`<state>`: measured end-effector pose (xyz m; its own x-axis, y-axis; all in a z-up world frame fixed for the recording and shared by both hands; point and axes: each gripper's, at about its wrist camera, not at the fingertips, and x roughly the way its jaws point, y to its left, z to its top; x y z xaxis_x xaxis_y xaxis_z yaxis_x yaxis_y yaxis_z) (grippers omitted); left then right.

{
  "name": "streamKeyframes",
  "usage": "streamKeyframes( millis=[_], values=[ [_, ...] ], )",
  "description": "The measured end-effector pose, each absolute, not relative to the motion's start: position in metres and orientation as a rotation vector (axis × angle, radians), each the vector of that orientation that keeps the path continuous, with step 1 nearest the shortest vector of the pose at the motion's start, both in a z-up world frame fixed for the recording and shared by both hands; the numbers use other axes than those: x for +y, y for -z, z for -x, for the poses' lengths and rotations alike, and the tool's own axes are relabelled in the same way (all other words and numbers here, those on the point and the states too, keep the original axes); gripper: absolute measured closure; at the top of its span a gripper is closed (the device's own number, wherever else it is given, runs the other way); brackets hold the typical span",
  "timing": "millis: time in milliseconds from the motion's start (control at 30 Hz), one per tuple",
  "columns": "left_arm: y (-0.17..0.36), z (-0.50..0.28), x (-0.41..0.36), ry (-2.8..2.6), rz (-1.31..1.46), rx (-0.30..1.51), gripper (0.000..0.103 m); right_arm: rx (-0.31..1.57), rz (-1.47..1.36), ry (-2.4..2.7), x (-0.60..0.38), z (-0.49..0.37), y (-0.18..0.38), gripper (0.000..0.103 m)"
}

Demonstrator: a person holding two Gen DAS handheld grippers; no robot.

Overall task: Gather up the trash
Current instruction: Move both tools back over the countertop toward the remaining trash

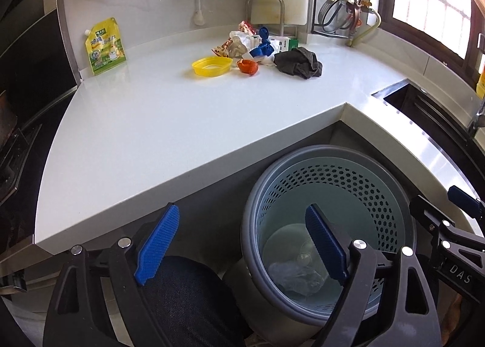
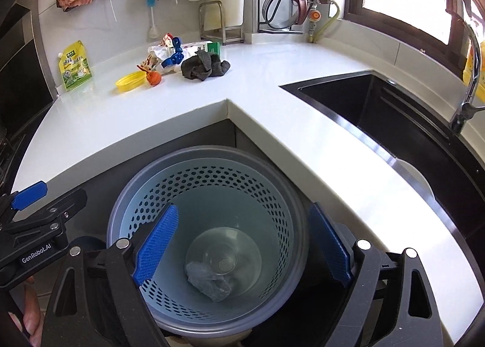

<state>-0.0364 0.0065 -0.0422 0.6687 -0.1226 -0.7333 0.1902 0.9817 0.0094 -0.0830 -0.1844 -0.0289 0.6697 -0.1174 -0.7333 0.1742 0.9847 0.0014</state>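
- Blue-padded left gripper [image 1: 241, 245] held low over the floor corner in the left wrist view, fingers spread wide with nothing between them; one pad in front of the bin [image 1: 327, 238], the other over a dark-clad knee [image 1: 188, 295].
- Parked below the counter [image 1: 182, 116] edge, probably so dropped pieces fall straight down into the open mouth.
- Perforated pale-blue liner inside a grey outer shell, mouth upward, long axis upright; at the bottom a clear round lid or cup and a crumpled clear wrapper [image 1: 295, 278].
- Remaining trash pile [image 1: 251, 47] far back near the wall: yellow lid [image 1: 211, 66] lying flat with its hollow up, orange cap [image 1: 248, 67] just beside it, blue cap, snack wrappers, white paper, a small carton, with a dark rag [image 1: 298, 62] touching the pile's right side.
- Green-yellow pouch [image 1: 104, 47] upright against the wall, well apart from the pile; hard to judge whether trash.
- White counter again in the right wrist view; right gripper [image 2: 242, 245] directly above the bin [image 2: 209, 241], fingers fully apart and empty, pads framing the opening.
- Same wrapper [image 2: 209, 281] and clear lid at the bottom; pile [image 2: 169, 53] beyond the inner counter corner, sink [image 2: 379, 110] off to the right.
- Bin tucked into the counter's inner corner, likely to stay within reach of both runs.
- Judgement: a few pieces binned, most of the pile not yet moved; next reach forward and up.
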Motion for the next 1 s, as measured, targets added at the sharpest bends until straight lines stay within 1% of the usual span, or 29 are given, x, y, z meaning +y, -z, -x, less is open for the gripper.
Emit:
streamKeyframes(
  millis=[300, 467, 600, 767, 1000],
  values=[
    [0.023, 0.012, 0.004, 0.177, -0.073, 0.763, 0.014, 0.743, -0.034, 0.233, -0.192, 0.059, 0.013, 0.019],
    [0.018, -0.013, 0.003, 0.166, -0.062, 0.733, 0.012, 0.684, 0.021, 0.238, -0.191, 0.036, 0.004, 0.019],
    [0.011, -0.037, 0.004, 0.148, -0.042, 0.706, 0.008, 0.673, 0.035, 0.187, -0.190, 0.011, 0.001, 0.019],
    [0.002, -0.067, 0.008, 0.118, -0.019, 0.666, 0.007, 0.630, 0.088, 0.141, -0.182, -0.020, -0.005, 0.019],
    [0.001, -0.112, 0.007, 0.085, -0.018, 0.640, 0.007, 0.646, 0.082, 0.072, -0.176, -0.075, -0.005, 0.019]
  ],
)
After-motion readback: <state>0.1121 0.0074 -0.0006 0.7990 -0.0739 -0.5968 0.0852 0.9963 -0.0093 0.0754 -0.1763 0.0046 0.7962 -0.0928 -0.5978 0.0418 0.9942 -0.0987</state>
